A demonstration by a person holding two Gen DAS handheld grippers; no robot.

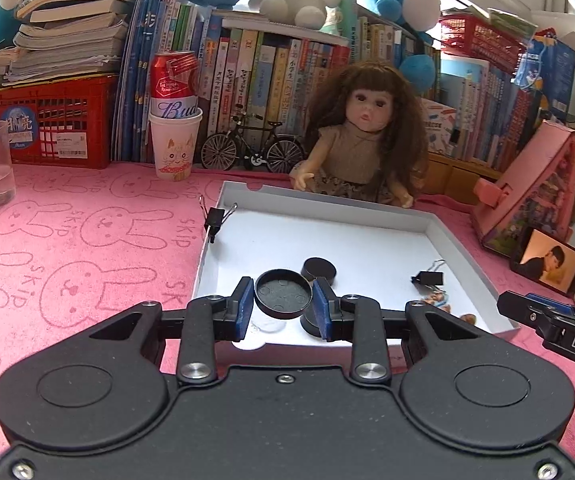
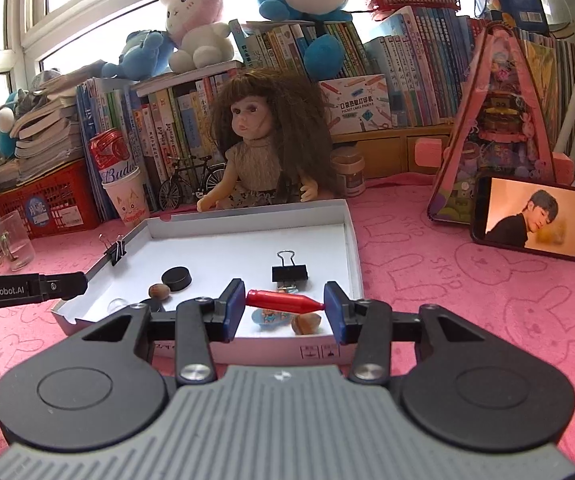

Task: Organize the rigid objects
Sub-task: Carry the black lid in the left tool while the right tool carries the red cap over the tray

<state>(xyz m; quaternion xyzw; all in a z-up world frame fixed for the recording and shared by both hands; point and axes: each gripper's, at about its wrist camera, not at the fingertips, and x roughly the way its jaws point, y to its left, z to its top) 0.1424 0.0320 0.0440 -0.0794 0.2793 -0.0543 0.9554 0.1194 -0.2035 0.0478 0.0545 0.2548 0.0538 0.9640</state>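
Two grippers hover over the white tray [image 2: 351, 240]. The right gripper [image 2: 284, 306] clamps a red bullet-shaped piece [image 2: 283, 301] endwise, its long axis crosswise, tip toward 3 o'clock. The left gripper [image 1: 283, 306] pinches a round black lid [image 1: 283, 294], hollow side up.

"Bud" on red can [image 1: 174, 87], "SKIP" on pink cloth [image 1: 87, 248], "GenRobot.AI" on left hand-held gripper [image 2: 27, 289]
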